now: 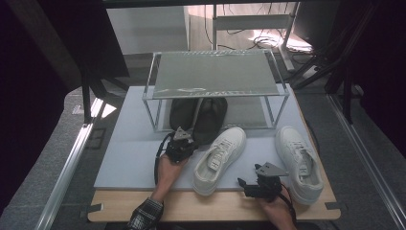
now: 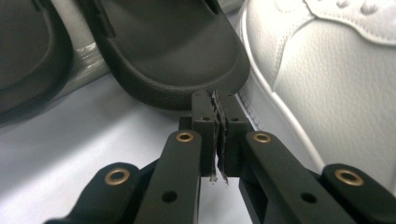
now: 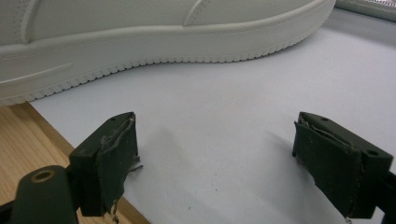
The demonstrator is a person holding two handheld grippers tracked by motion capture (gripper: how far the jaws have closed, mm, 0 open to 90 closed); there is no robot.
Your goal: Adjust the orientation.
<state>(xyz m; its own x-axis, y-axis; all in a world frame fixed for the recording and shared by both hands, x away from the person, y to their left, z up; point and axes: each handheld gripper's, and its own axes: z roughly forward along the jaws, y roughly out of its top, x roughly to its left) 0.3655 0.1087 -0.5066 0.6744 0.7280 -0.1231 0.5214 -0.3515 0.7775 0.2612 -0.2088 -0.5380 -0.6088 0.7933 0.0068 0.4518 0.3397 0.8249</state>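
left hand-held gripper [image 2: 219,135] is seen with its jaws pressed together and nothing between them, its tip just beside the heel of a black slipper [image 2: 173,51] and close against the toe of the left white sneaker [image 2: 327,79]. right hand-held gripper [image 3: 215,163] is held spread wide over the grey mat [image 3: 224,107], near that sneaker's sole [image 3: 154,46] but not touching it.

risk, as judged: the slipper may be pushed deeper under the rack [image 1: 215,74] if the closed jaws are advanced, and the sneaker beside it may be nudged aside.

in the high view, the second white sneaker [image 1: 299,160] at the right of the bench [image 1: 210,206] and both slippers on the rack's lower shelf are shown. the jaw contact is resolved in the left gripper view.
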